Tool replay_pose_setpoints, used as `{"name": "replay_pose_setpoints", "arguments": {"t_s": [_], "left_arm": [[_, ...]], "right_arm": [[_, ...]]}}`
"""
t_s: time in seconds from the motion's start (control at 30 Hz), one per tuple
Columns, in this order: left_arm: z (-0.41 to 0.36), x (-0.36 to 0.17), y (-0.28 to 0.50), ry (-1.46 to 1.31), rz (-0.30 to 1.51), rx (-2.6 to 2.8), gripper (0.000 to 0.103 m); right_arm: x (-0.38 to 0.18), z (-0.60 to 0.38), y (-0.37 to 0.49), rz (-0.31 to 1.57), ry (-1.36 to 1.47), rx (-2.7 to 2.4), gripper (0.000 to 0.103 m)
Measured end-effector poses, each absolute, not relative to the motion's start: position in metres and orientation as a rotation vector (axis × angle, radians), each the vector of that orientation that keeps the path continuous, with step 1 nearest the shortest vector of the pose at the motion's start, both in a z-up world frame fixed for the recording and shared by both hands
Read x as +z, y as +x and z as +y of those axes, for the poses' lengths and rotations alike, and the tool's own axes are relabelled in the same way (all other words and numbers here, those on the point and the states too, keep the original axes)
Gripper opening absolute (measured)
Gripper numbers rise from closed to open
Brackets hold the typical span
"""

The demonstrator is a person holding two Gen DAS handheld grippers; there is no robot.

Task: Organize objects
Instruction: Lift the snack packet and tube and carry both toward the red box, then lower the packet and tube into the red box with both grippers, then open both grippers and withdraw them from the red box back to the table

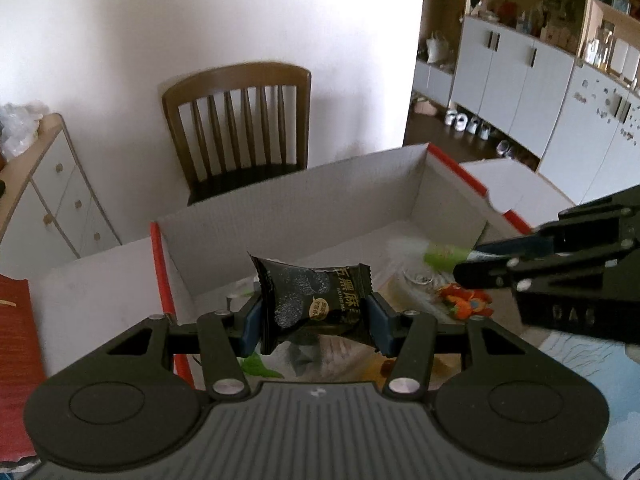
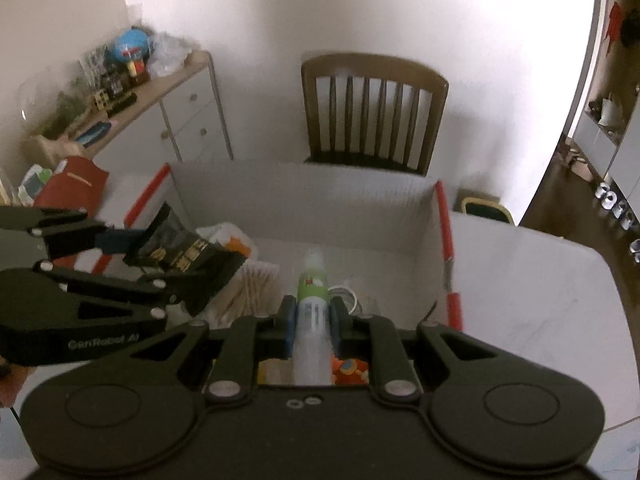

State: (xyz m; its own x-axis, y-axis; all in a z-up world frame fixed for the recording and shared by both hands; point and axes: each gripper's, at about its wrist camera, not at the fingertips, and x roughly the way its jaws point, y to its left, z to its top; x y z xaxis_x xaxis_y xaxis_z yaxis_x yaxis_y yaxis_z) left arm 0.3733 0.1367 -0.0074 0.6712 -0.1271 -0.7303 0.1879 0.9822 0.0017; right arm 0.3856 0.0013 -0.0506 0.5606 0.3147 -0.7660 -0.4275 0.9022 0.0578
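Over the box (image 1: pixel 304 196), left gripper (image 1: pixel 316 312) clamps a packet (image 1: pixel 312 300), right gripper (image 2: pixel 312 320) a tube (image 2: pixel 313 312); lower both before releasing.

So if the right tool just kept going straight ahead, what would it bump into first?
Probably the far inner wall of the cardboard box. The right tool holds a tube pointing that way; depth is hard to judge.

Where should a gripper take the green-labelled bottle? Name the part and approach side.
Grip the green-labelled bottle across its narrow cylindrical body, below the cap, coming from the base end along its length. The right gripper holds it that way now, pads on opposite sides.
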Motion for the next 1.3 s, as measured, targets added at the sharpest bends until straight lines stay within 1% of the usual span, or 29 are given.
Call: {"name": "replay_pose_setpoints", "arguments": {"t_s": [0.4,0.6,0.7,0.93,1.0,1.03,1.1,1.27,1.3], "left_arm": [[0.14,-0.035,0.395,0.095,0.918,-0.186,0.054],[0.135,-0.043,0.402,0.116,0.95,-0.196,0.054],[0.134,-0.043,0.403,0.114,0.951,-0.198,0.056],[0.133,-0.041,0.399,0.101,0.943,-0.209,0.061],[0.133,-0.039,0.397,0.085,0.937,-0.213,0.065],[0.133,-0.038,0.396,0.08,0.934,-0.217,0.066],[0.132,-0.035,0.392,0.08,0.925,-0.216,0.072],[0.134,-0.025,0.381,0.067,0.894,-0.196,0.074],[0.134,-0.022,0.379,0.064,0.886,-0.19,0.074]], "right_arm": [[-0.082,0.013,0.387,0.949,-0.189,0.449,0.016],[-0.085,0.014,0.387,0.959,-0.18,0.457,0.017],[-0.085,0.014,0.387,0.965,-0.179,0.461,0.017],[-0.08,0.009,0.383,0.971,-0.189,0.491,0.024],[-0.076,0.007,0.381,0.972,-0.184,0.513,0.029],[-0.074,0.006,0.379,0.969,-0.184,0.528,0.035],[-0.068,0.004,0.374,0.949,-0.197,0.542,0.038],[-0.052,-0.001,0.362,0.911,-0.193,0.566,0.049],[-0.049,-0.002,0.36,0.902,-0.19,0.569,0.05]]}}
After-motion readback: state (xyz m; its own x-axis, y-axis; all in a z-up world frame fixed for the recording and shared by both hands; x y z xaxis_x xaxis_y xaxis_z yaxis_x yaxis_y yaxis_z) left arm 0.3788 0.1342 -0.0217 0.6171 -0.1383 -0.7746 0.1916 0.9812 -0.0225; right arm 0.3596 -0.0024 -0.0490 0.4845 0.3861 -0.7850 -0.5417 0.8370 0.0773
